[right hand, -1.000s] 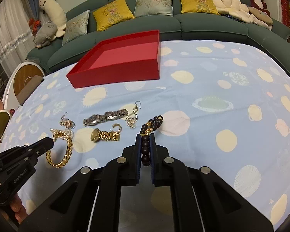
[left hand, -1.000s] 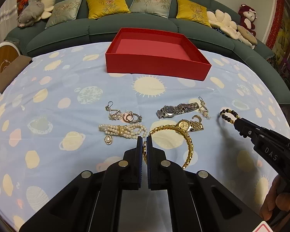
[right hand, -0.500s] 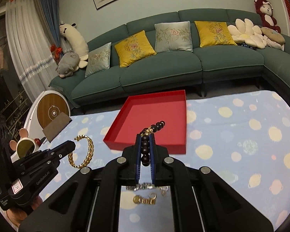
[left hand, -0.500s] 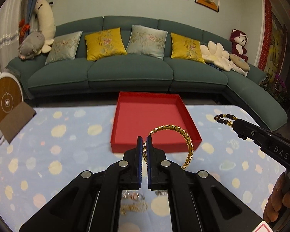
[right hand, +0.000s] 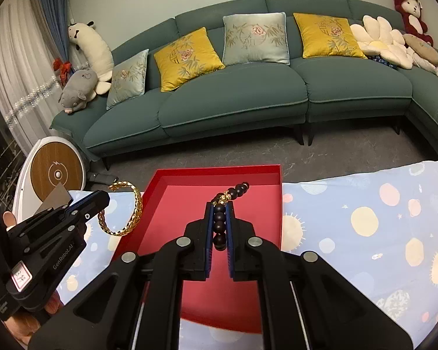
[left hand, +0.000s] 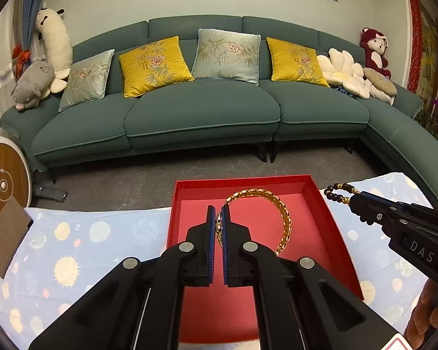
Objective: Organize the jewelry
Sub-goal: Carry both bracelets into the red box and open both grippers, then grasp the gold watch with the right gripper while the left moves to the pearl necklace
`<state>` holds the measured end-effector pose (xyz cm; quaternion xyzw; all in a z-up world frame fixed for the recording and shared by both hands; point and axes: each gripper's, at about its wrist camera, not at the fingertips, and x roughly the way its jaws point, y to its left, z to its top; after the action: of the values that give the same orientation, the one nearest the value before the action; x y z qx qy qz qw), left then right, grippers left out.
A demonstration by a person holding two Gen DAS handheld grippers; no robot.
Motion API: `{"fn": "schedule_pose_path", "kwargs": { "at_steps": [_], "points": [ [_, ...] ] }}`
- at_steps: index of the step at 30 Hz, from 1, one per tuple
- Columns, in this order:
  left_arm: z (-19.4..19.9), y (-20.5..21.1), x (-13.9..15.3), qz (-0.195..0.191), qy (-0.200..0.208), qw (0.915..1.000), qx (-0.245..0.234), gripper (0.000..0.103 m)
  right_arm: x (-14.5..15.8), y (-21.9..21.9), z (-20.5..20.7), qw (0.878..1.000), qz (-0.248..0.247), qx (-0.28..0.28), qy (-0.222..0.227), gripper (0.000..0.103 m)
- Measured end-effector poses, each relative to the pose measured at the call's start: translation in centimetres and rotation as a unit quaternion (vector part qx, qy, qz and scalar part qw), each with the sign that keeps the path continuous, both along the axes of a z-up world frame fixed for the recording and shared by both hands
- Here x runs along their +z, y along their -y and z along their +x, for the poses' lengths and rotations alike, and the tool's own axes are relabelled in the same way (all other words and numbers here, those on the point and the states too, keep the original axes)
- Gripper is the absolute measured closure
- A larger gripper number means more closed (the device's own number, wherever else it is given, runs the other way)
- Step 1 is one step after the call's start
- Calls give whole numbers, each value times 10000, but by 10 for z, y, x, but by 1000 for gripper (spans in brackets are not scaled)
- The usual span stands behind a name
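Both tools are clamped on jewelry above the red box (left hand: 333, 224). Left tool (left hand: 219, 224) pinches a gold chain bracelet (left hand: 284, 218), its loop hanging over the box's interior. Right tool (right hand: 220, 221) grips a dark bead bracelet (right hand: 236, 190), also over the box, which sits on the planet-print surface (right hand: 365, 233).

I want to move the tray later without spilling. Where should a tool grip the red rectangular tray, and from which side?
Grip the red rectangular tray by its thin upright right wall, coming from above with one finger inside and one outside. That wall stands free beside the bare blue patterned tablecloth, while the left tool crowds the other side.
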<state>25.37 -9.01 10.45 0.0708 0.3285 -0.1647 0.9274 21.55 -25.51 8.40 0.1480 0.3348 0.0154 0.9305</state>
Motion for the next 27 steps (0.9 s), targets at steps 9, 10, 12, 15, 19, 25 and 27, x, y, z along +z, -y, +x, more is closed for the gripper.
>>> {"fn": "schedule_pose_path", "kwargs": {
  "at_steps": [9,10,12,15,19,25,27],
  "points": [
    [42,13,-45,142,-379,9991,150,95,-50,3,45,9989,-105,74,-458,92],
    [43,12,-47,137,-378,9991,157,95,-52,2,46,9988,-141,84,-461,91],
    [43,11,-51,195,-332,9991,199,92,-52,1,44,9988,-279,21,-397,65],
    [43,4,-49,78,-382,9989,244,78,-43,3,35,9994,-297,-89,-170,55],
    [32,-18,-33,-140,-303,9989,338,78,-24,10,13,9997,-176,-128,77,55],
    [1,-56,-11,-128,-175,9979,605,78,8,18,-40,9991,-28,-248,337,55],
    [-13,-66,-7,-56,-151,9976,671,78,16,15,-58,9990,-69,-255,365,55]
  ]
}}
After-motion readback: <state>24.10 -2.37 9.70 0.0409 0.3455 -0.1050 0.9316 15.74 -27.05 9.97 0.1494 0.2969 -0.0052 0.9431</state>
